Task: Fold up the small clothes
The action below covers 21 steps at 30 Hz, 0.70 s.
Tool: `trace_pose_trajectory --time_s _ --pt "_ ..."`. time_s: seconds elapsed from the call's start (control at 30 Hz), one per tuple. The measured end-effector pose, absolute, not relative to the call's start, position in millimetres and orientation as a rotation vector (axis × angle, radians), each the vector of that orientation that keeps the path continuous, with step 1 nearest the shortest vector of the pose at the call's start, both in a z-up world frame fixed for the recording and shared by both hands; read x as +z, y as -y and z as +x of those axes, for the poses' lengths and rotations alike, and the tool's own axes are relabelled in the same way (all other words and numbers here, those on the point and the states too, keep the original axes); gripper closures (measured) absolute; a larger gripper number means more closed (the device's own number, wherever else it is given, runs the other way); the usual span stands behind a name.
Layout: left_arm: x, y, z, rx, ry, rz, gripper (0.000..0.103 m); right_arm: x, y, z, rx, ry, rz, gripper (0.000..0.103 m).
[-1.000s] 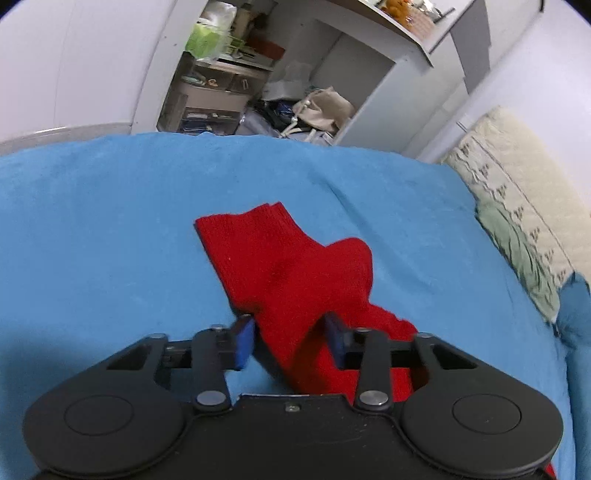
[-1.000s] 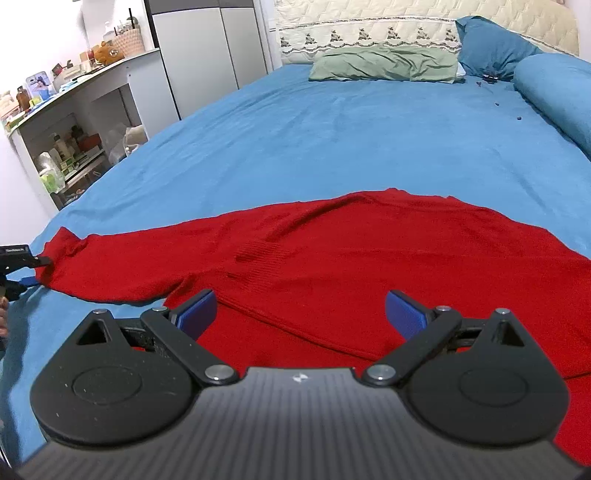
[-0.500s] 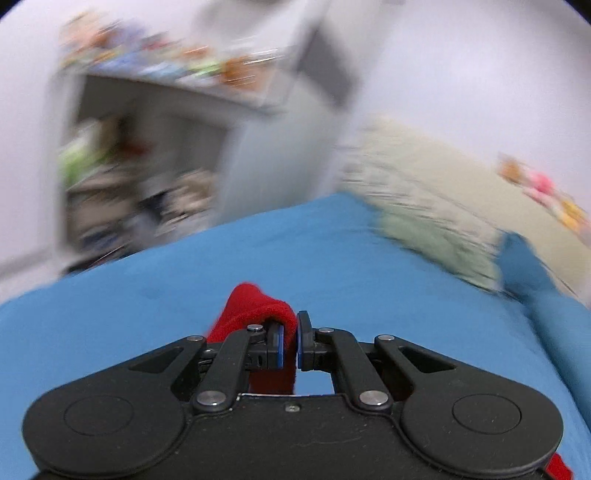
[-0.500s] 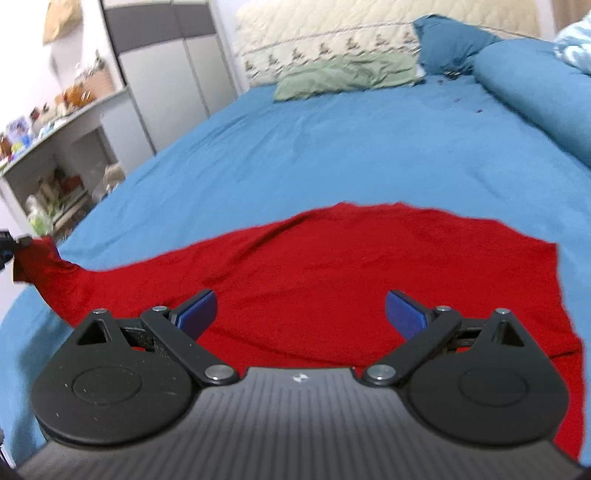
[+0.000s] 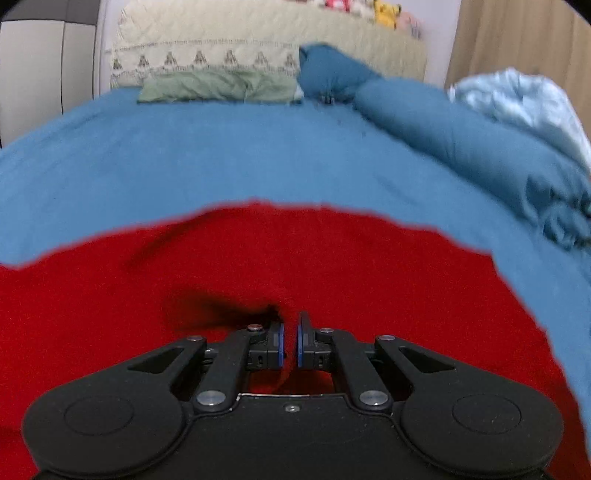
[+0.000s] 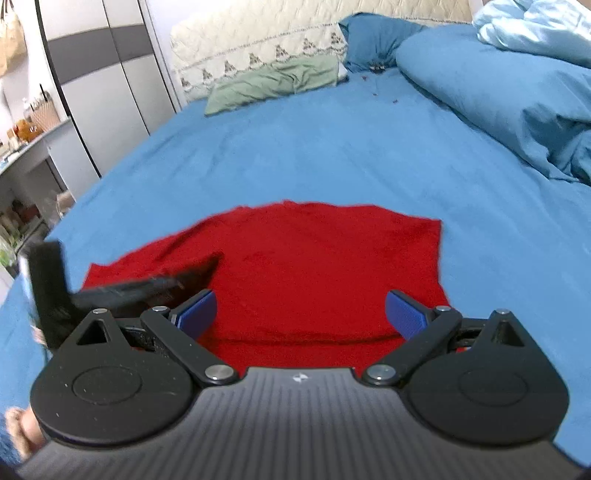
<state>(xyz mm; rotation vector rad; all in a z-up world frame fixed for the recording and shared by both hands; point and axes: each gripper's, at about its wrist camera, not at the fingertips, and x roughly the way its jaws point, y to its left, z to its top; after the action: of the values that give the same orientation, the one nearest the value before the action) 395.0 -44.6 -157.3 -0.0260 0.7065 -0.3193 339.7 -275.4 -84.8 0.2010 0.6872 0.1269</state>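
A red knit sweater (image 6: 325, 266) lies flat on the blue bed sheet (image 6: 332, 147). In the left wrist view the sweater (image 5: 332, 266) fills the lower half. My left gripper (image 5: 290, 345) hangs low over the sweater's body, its jaws nearly closed on a fold of red sleeve fabric between the pads. The left gripper also shows as a dark blurred shape over the sweater's left side in the right wrist view (image 6: 147, 288). My right gripper (image 6: 301, 312) is open and empty above the sweater's near edge.
A green pillow (image 6: 273, 85) and a cream quilted headboard (image 6: 258, 44) lie at the far end. A rolled blue duvet (image 6: 498, 92) and a pale blue blanket (image 6: 535, 26) lie on the right. A wardrobe (image 6: 96, 92) and shelves stand to the left.
My left gripper closed on the sleeve end, lifted it and swung it right across over the sweater's body. The outstretched sleeve is now folded in. My right gripper stayed open.
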Motion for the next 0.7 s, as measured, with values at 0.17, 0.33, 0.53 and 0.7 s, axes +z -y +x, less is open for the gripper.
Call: trace_pose_trajectory --time_s 0.17,0.33,0.53,0.7 --pt "-143.9 29.7 378.1 -0.356 -0.698 -0.064 0.036 -85.7 275.1 337.8 0.137 -0.678 0.183 0.0" --pt "-109.0 -20.3 344.9 -0.345 -0.652 -0.023 0.011 -71.2 259.6 348.4 0.194 -0.637 0.157 0.0" --pt "-117.7 -84.2 314.7 -0.207 -0.619 -0.011 0.008 -91.0 173.3 383.9 0.321 -0.749 -0.134 0.0" --pt "-129.1 -98.0 325.4 -0.199 -0.679 -0.079 0.008 -119.5 91.8 407.2 0.369 -0.706 -0.438 0.014"
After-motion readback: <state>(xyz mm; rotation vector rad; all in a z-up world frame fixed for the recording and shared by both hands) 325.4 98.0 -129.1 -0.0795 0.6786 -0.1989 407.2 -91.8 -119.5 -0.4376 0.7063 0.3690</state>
